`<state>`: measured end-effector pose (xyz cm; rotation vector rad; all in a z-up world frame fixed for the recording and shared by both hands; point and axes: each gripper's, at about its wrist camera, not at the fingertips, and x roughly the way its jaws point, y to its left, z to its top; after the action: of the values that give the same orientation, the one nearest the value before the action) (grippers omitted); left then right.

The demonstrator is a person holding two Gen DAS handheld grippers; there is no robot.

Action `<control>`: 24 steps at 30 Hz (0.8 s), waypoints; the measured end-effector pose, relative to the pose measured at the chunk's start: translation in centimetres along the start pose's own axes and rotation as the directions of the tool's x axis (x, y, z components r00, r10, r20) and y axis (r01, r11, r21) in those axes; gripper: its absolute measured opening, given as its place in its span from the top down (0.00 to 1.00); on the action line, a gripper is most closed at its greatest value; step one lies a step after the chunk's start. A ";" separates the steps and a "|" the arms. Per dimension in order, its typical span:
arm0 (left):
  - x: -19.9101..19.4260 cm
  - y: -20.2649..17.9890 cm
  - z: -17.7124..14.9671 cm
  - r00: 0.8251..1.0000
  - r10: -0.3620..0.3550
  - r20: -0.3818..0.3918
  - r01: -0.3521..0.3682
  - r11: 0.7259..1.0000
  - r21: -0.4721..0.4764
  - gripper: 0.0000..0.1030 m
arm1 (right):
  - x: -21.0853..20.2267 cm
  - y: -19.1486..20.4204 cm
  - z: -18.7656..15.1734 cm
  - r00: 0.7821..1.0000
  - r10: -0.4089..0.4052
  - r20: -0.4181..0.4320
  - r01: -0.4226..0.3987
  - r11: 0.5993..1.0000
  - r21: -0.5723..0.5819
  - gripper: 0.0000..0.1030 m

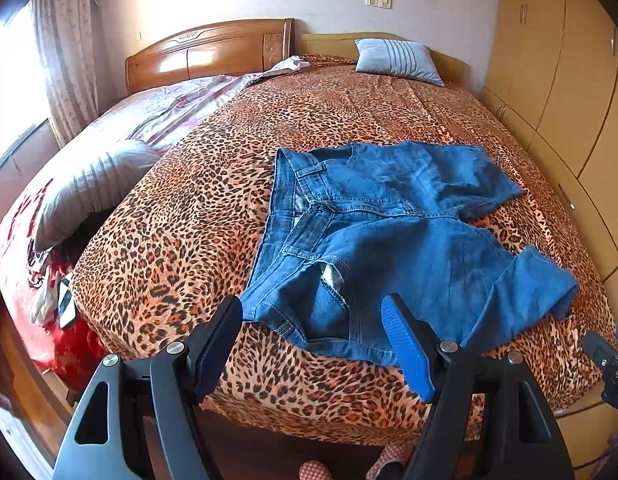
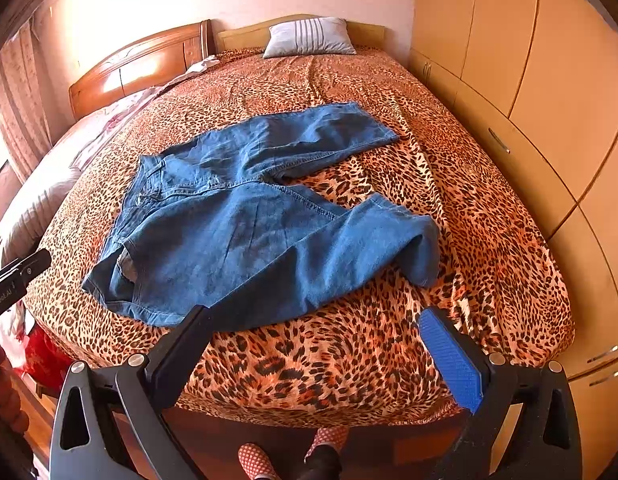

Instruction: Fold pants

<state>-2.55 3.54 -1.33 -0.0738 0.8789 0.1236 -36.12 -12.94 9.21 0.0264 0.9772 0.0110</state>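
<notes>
Blue denim pants (image 1: 389, 232) (image 2: 249, 220) lie spread on the leopard-print bed, waistband to the left, two short legs pointing right, the nearer leg's end curled over. My left gripper (image 1: 311, 322) hangs open above the foot edge of the bed, just short of the waistband corner, with nothing between its fingers. My right gripper (image 2: 313, 324) is open too, held over the bed's front edge below the nearer leg, apart from the cloth. The right gripper's tip (image 1: 607, 354) shows at the right edge of the left wrist view, and the left gripper's body (image 2: 19, 274) at the left edge of the right wrist view.
The leopard-print bedspread (image 1: 189, 220) (image 2: 489, 220) covers a wide bed with wooden headboards. Striped pillows (image 1: 397, 60) (image 1: 93, 184) lie at the head and left side. Wardrobe doors (image 2: 529, 80) run along the right. A phone (image 1: 65, 304) rests on red bedding. A person's dotted slippers (image 2: 257, 460) stand at the foot.
</notes>
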 end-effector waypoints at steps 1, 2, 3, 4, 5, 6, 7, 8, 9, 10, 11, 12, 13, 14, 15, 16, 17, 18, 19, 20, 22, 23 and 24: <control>-0.1 0.0 -0.1 1.000 0.001 0.003 -0.001 1.000 0.002 0.31 | 0.0 0.1 -0.1 1.000 -0.001 0.001 0.001 1.000 0.000 0.00; -0.1 -0.1 -0.2 1.000 0.000 0.006 0.000 1.000 0.004 0.31 | -0.1 0.1 -0.1 1.000 0.000 -0.001 0.000 1.000 0.002 0.00; -0.2 -0.1 -0.1 1.000 -0.001 0.006 0.001 1.000 0.006 0.31 | 0.0 0.0 -0.1 1.000 0.001 -0.003 -0.001 1.000 0.004 0.00; -0.2 -0.1 -0.3 1.000 -0.003 0.008 0.003 1.000 0.007 0.31 | 0.0 0.0 -0.1 1.000 0.001 -0.003 -0.001 1.000 0.005 0.00; -0.3 -0.1 -0.4 1.000 -0.005 0.008 0.005 1.000 0.010 0.30 | 0.0 0.0 -0.1 1.000 0.001 -0.004 -0.001 1.000 0.006 0.00; -0.3 -0.1 -0.5 1.000 -0.003 0.009 0.003 1.000 0.013 0.30 | 0.0 0.0 -0.1 1.000 0.002 -0.005 -0.002 1.000 0.005 0.00; -0.3 -0.1 -0.5 1.000 -0.003 0.010 0.003 1.000 0.014 0.30 | 0.0 0.0 -0.1 1.000 0.001 -0.008 -0.001 1.000 0.004 0.00; -0.3 0.0 -0.5 1.000 -0.004 0.009 0.004 1.000 0.015 0.30 | 0.1 0.1 0.0 1.000 0.000 -0.009 0.000 1.000 0.003 0.00; -0.3 0.0 -0.6 1.000 -0.004 0.008 0.004 1.000 0.015 0.29 | 0.1 0.1 0.0 1.000 0.001 -0.011 -0.001 1.000 0.001 0.00; -0.3 0.0 -0.6 1.000 -0.005 0.008 0.005 1.000 0.014 0.29 | 0.1 0.1 0.0 1.000 0.000 -0.013 0.000 1.000 -0.001 0.00; -0.3 0.1 -0.7 1.000 -0.007 0.007 0.007 1.000 0.014 0.29 | 0.1 0.2 0.0 1.000 -0.001 -0.013 0.001 1.000 -0.002 0.00; -0.3 0.1 -0.7 1.000 -0.008 0.006 0.008 1.000 0.013 0.29 | 0.1 0.3 -0.1 1.000 0.000 -0.013 0.000 1.000 -0.003 0.00; -0.3 0.2 -0.7 1.000 -0.009 0.004 0.009 1.000 0.012 0.29 | 0.1 0.3 -0.1 1.000 0.000 -0.013 0.000 1.000 -0.004 0.00; -0.3 0.2 -0.7 1.000 -0.010 0.003 0.010 1.000 0.013 0.29 | 0.1 0.4 0.0 1.000 0.001 -0.012 -0.001 1.000 -0.006 0.00; -0.2 0.2 -0.8 1.000 -0.011 0.001 0.011 1.000 0.013 0.29 | 0.0 0.4 0.0 1.000 0.000 -0.013 0.000 1.000 -0.007 0.00; -0.2 0.2 -0.7 1.000 -0.012 -0.001 0.012 1.000 0.012 0.29 | 0.1 0.4 0.0 1.000 -0.001 -0.013 0.001 1.000 -0.009 0.00; -0.2 0.2 -0.8 1.000 -0.014 -0.001 0.014 1.000 0.011 0.29 | 0.1 0.5 0.0 1.000 0.000 -0.015 0.000 1.000 -0.008 0.00; -0.2 0.2 -0.8 1.000 -0.014 -0.001 0.014 1.000 0.010 0.29 | 0.1 0.5 0.0 1.000 0.001 -0.016 -0.001 1.000 -0.007 0.00; -0.2 0.2 -0.8 1.000 -0.016 -0.002 0.016 1.000 0.010 0.29 | 0.1 0.5 0.0 1.000 0.001 -0.017 -0.001 1.000 -0.006 0.00; -0.2 0.2 -0.8 1.000 -0.018 -0.003 0.018 1.000 0.012 0.29 | 0.1 0.5 0.0 1.000 0.001 -0.018 -0.001 1.000 -0.004 0.00; -0.2 0.2 -0.9 1.000 -0.018 -0.003 0.019 1.000 0.015 0.29 | 0.1 0.5 0.0 1.000 0.002 -0.020 -0.002 1.000 -0.002 0.00; -0.2 0.2 -0.9 1.000 -0.020 -0.004 0.020 1.000 0.016 0.29 | 0.2 0.5 0.0 1.000 0.002 -0.020 -0.002 1.000 -0.002 0.00; -0.2 0.2 -0.9 1.000 -0.020 -0.004 0.020 1.000 0.016 0.29 | 0.2 0.5 0.0 1.000 0.002 -0.020 -0.002 1.000 -0.001 0.00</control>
<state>-3.44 3.59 -1.73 -0.0678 0.8832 0.0977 -36.07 -12.44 9.07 0.0268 0.9971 0.0139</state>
